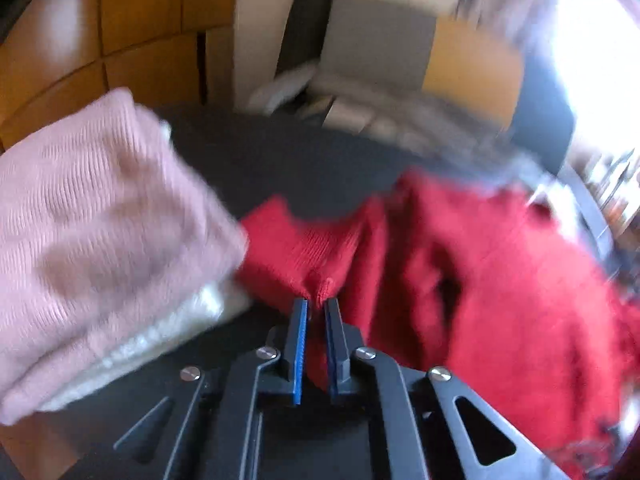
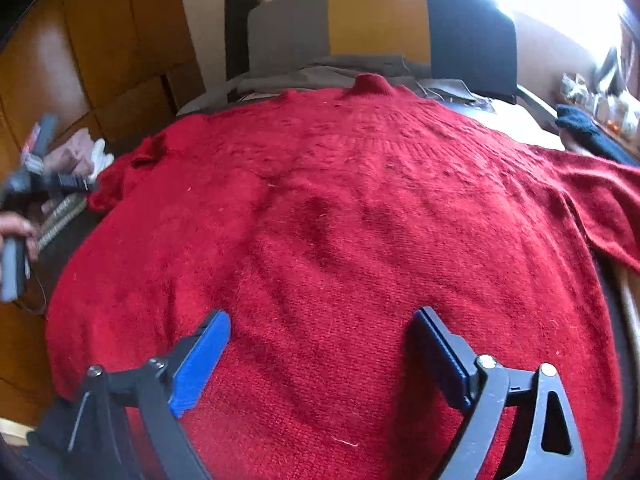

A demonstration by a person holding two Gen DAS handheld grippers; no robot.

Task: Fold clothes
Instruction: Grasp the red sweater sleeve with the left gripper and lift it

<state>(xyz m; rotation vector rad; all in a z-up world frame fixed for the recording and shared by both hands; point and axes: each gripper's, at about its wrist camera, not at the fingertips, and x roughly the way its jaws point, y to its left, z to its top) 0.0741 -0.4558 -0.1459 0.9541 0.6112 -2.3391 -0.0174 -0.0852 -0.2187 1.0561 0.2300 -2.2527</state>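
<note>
A red knitted sweater [image 2: 340,220] lies spread flat over a dark round table [image 1: 280,152], collar at the far side. My right gripper [image 2: 320,320] hovers open over its lower hem, blue pads [image 2: 200,360] wide apart, nothing between them. In the left wrist view my left gripper [image 1: 317,306] is shut on a pinched fold of the red sweater [image 1: 500,280], near its left sleeve end. The left gripper [image 2: 80,184] also shows at the left edge of the right wrist view, held by a hand [image 2: 16,228]. That view is blurred by motion.
A folded pink knit [image 1: 100,220] rests on a cream garment [image 1: 160,340] at the table's left. Chairs [image 2: 376,28] with grey, yellow and dark backs stand beyond the table. A dark blue garment [image 2: 588,132] lies at the far right. Wooden cabinets [image 2: 100,40] fill the left.
</note>
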